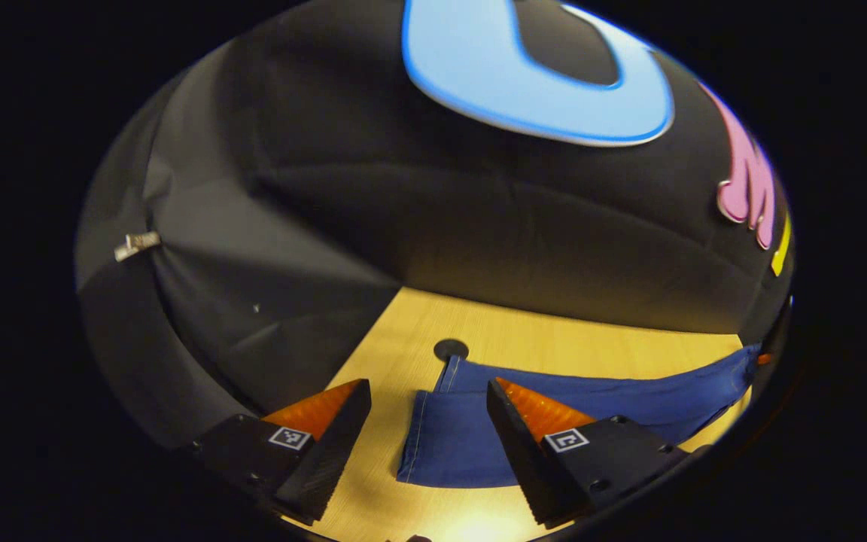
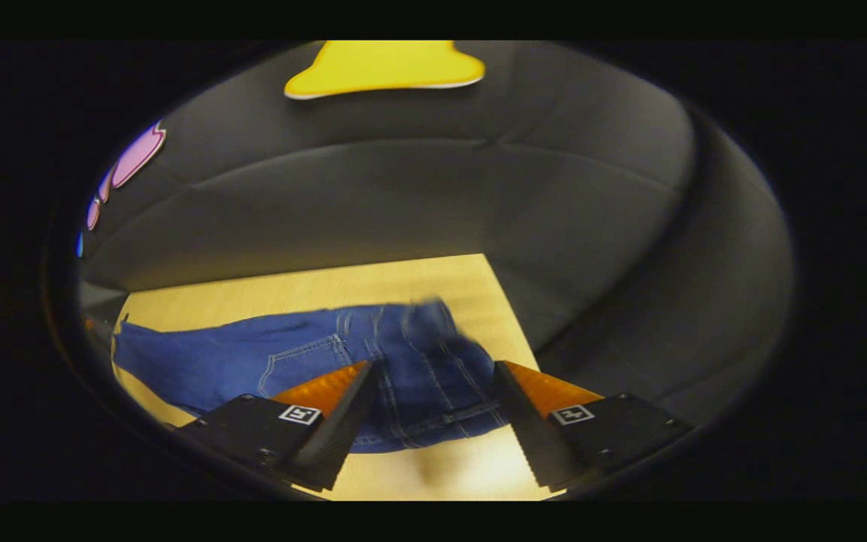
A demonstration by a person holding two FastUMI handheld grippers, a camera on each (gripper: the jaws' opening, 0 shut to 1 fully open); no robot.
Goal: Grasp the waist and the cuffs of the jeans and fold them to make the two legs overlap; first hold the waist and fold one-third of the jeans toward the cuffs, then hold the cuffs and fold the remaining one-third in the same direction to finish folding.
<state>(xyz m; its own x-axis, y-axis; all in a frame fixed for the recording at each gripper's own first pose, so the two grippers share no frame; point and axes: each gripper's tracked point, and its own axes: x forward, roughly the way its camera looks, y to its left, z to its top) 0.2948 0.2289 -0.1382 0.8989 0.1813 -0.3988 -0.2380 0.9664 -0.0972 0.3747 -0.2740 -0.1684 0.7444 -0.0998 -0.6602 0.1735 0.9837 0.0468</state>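
L gripper [image 1: 427,395] & R gripper [image 2: 437,376]: jaws apart, holding nothing.

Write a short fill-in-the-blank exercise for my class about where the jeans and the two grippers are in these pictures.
1. The jeans lie on a ____ table.
2. The left gripper faces the jeans' ____ end.
3. The right gripper faces the ____ end, near a back pocket.
4. Both grippers are ____, holding nothing.

Missing words: wooden; cuff; waist; open

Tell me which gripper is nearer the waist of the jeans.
Right. The right gripper hovers open over the waist of the jeans. The left gripper hovers open at the cuffs, the far end.
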